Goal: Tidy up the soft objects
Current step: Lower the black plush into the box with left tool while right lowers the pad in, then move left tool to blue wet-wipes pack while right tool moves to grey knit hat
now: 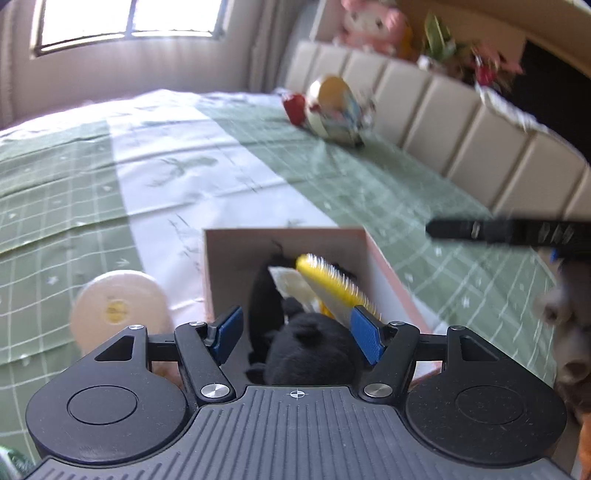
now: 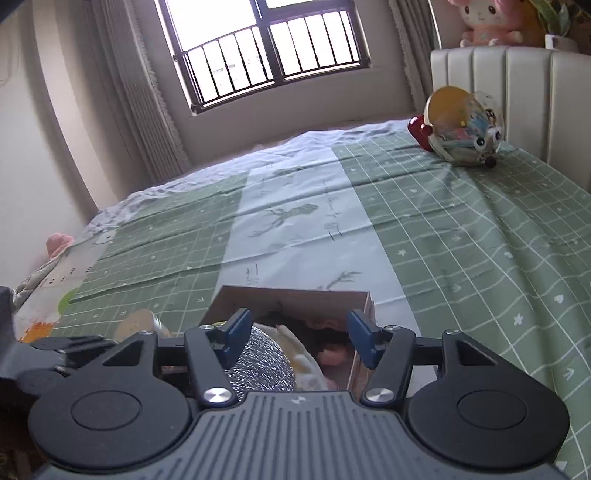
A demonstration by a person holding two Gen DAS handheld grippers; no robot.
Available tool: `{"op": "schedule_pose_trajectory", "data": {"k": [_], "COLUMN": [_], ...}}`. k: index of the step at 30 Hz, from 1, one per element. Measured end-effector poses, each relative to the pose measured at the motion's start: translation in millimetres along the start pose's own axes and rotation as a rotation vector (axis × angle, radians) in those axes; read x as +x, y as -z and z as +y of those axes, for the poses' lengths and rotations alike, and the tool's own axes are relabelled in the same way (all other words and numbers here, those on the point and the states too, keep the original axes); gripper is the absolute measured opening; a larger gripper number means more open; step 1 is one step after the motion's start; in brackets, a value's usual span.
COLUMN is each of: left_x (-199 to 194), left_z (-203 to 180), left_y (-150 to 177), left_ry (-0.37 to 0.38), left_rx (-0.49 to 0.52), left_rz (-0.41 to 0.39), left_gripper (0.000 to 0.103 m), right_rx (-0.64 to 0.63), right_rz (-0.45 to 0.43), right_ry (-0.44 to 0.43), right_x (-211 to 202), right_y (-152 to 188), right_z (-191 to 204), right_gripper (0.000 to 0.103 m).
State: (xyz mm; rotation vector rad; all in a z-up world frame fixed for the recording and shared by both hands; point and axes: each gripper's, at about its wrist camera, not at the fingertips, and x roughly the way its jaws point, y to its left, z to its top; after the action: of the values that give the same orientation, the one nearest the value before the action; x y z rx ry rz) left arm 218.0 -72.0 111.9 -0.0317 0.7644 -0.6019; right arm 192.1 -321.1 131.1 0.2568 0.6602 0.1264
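An open pink box [image 1: 284, 240] lies on the green checked bedspread. Inside are a black plush toy [image 1: 306, 347] and a yellow and white soft piece [image 1: 332, 284]. My left gripper [image 1: 297, 334] hovers open over the box, and the black plush sits between its blue pads without being pressed. In the right wrist view my right gripper [image 2: 300, 339] is open above the same box [image 2: 295, 299]. Below it lie a silvery grey round thing [image 2: 262, 363] and a white and yellow soft piece [image 2: 301, 354]. A black finger [image 1: 509, 230] of the right gripper reaches in from the right.
A cream round disc [image 1: 118, 306] lies left of the box. A clear ball-shaped toy [image 2: 461, 127] with a red part rests by the padded headboard [image 2: 517, 81]. A pink plush [image 2: 487, 18] sits on top. A grey fuzzy toy [image 1: 569, 325] is at the right edge.
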Motion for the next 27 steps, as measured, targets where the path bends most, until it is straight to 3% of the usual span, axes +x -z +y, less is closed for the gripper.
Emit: {"op": "schedule_pose_trajectory", "data": {"k": [5,9,12,18,23,27], "left_x": [-29,-62,-90,-130,-140,-153], "left_z": [13,27,44,83,100,113], "left_y": [16,44,71,125,156,168], "left_ry": [-0.005,-0.061,-0.125,-0.222,-0.209,-0.212], "left_rx": [-0.052,-0.093,-0.157,-0.346,-0.437,-0.49], "left_rz": [-0.033,-0.067,-0.082,-0.152,-0.153,-0.196], "left_gripper": [0.069,0.069,0.069,0.069,0.069,0.069], "right_rx": [-0.016,0.009,0.039,-0.225,-0.393,-0.484], "right_rz": [0.061,0.177,0.178,0.054,0.052,0.105], "right_ry": [-0.03,-0.055,-0.106,-0.059,-0.175,-0.238], "right_x": [29,75,80,40,25,42], "right_y": [19,39,44,53,79,110], "right_z": [20,40,47,104,163,204], "right_gripper": [0.058,0.058,0.058,0.06,0.061,0.073]}}
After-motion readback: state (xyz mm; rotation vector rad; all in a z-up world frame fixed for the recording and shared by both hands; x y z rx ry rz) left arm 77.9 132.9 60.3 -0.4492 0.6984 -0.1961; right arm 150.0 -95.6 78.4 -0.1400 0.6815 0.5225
